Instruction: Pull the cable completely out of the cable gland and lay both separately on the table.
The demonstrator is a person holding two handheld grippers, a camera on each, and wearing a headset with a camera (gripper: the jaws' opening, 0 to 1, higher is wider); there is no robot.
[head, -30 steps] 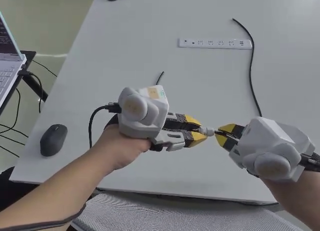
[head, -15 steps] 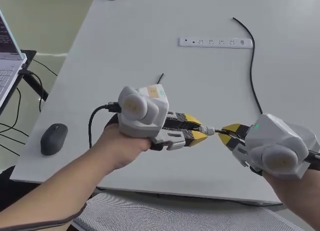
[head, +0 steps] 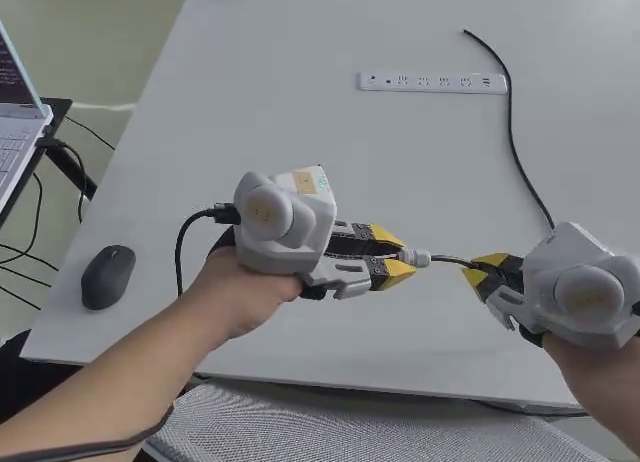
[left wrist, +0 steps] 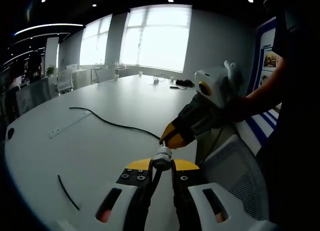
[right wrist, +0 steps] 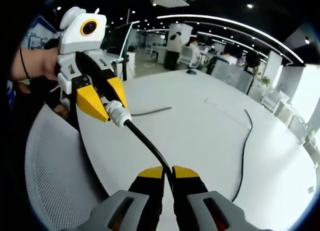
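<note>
Above the table's near edge my left gripper (head: 402, 262) is shut on a small white cable gland (head: 416, 258). The gland (left wrist: 161, 155) sits between its yellow jaw tips, and in the right gripper view the same gland (right wrist: 118, 114) pokes out of the left gripper (right wrist: 102, 106). A short black cable (head: 450, 263) runs from the gland to my right gripper (head: 482, 273), which is shut on it. The cable (right wrist: 148, 145) curves from the gland down into the right gripper (right wrist: 167, 173). In the left gripper view the right gripper (left wrist: 172, 136) holds the cable just beyond the gland.
A white power strip (head: 432, 82) lies far back on the white table (head: 280, 112), with a long black cord (head: 512, 132) trailing toward the right. A computer mouse (head: 107, 277) sits at the table's left front corner. A mesh chair back (head: 330, 427) is below the hands.
My right gripper has drawn away to the right, and more black cable now shows between it and the gland. The left gripper has stayed put.
</note>
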